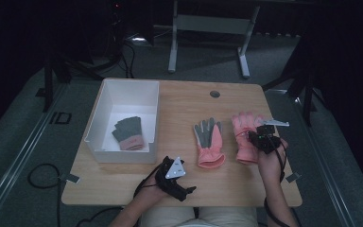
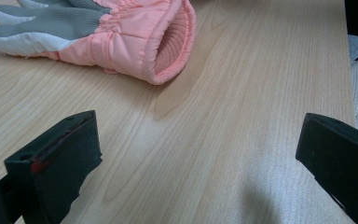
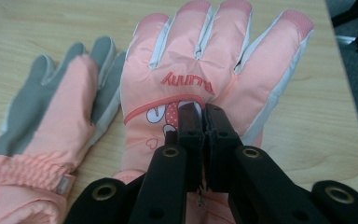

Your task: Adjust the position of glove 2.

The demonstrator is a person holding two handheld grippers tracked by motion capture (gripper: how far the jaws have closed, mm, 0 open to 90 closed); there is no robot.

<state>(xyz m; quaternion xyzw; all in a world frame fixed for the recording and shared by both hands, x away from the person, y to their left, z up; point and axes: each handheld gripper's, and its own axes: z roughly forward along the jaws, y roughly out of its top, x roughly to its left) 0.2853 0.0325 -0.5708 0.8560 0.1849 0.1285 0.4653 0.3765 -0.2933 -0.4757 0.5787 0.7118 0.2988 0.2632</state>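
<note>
Two pink winter gloves lie side by side on the wooden table [image 1: 179,106]. One glove [image 1: 210,142] [image 3: 46,116] lies palm up, showing grey grip fabric. The other glove [image 1: 245,130] [image 3: 205,60] lies back up, with "Bunny" printed on it. My right gripper [image 1: 259,137] [image 3: 199,114] is shut, its tips pinching the fabric on the back of the Bunny glove. My left gripper [image 1: 185,178] [image 2: 196,154] rests near the front edge, wide open with nothing between its jaws. It faces the cuff [image 2: 170,42] of the palm-up glove.
A white box [image 1: 99,113] stands at the table's left and holds a folded grey pair of gloves with pink cuffs [image 1: 128,135]. A round cable hole [image 1: 214,93] sits near the far edge. A white table frame [image 1: 208,23] stands on the floor beyond.
</note>
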